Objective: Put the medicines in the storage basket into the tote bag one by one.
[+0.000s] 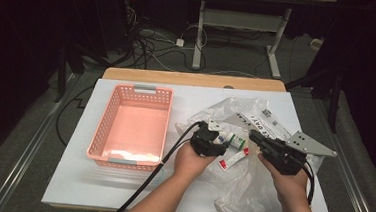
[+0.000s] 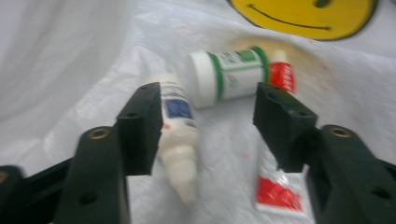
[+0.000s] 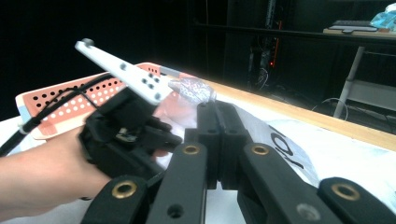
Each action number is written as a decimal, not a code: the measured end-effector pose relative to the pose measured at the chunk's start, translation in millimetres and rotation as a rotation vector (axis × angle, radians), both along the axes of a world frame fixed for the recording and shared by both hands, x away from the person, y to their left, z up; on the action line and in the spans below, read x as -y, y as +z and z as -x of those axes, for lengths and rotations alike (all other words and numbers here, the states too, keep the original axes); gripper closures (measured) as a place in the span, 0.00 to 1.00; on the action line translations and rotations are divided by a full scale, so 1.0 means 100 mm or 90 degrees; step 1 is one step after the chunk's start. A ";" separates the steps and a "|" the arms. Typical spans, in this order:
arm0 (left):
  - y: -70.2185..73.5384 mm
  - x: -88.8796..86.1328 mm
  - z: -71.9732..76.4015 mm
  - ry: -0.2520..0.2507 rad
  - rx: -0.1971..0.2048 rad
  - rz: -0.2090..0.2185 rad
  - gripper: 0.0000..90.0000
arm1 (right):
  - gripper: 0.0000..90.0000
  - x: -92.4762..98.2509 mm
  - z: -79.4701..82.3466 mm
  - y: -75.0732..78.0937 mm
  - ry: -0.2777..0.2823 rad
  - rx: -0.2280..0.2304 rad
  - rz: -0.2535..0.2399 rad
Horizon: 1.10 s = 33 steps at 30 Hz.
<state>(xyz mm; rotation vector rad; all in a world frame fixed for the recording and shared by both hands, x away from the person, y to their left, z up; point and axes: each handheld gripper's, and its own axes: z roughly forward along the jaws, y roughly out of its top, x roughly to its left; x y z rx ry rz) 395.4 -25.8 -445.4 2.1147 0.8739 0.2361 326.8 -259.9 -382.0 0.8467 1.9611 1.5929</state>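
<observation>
Small white dropper bottle (image 2: 177, 135) with blue label: lying on its side, nozzle toward lower frame, left of centre in the left gripper view. White jar (image 2: 229, 77), green-banded: on its side, upper centre. Red-white tube (image 2: 279, 189): flat, lower right. All rest on clear plastic bag (image 1: 250, 190).

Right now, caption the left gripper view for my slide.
Open left tongs straddle a small white bottle on clear plastic, beside a green-banded jar and red tube.

One pink basket (image 1: 130, 127), one clear plastic bag (image 1: 250, 185), two small white bottles (image 2: 177, 135) and one red-and-white tube (image 2: 278, 191) are counted on the table.
</observation>
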 end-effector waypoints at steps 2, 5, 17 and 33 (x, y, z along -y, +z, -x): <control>0.02 -0.05 0.09 -0.014 0.002 -0.003 0.42 | 1.00 0.00 0.00 0.00 0.000 0.000 0.001; 0.01 -0.14 0.22 -0.034 0.001 0.003 0.42 | 1.00 0.00 0.00 0.00 0.000 0.001 0.002; -0.21 -0.56 0.75 -0.069 -0.035 -0.034 0.20 | 1.00 -0.03 0.01 -0.01 -0.001 0.001 0.008; -0.39 -0.48 0.77 -0.038 -0.005 -0.073 0.58 | 1.00 -0.07 0.02 -0.01 0.000 -0.002 0.015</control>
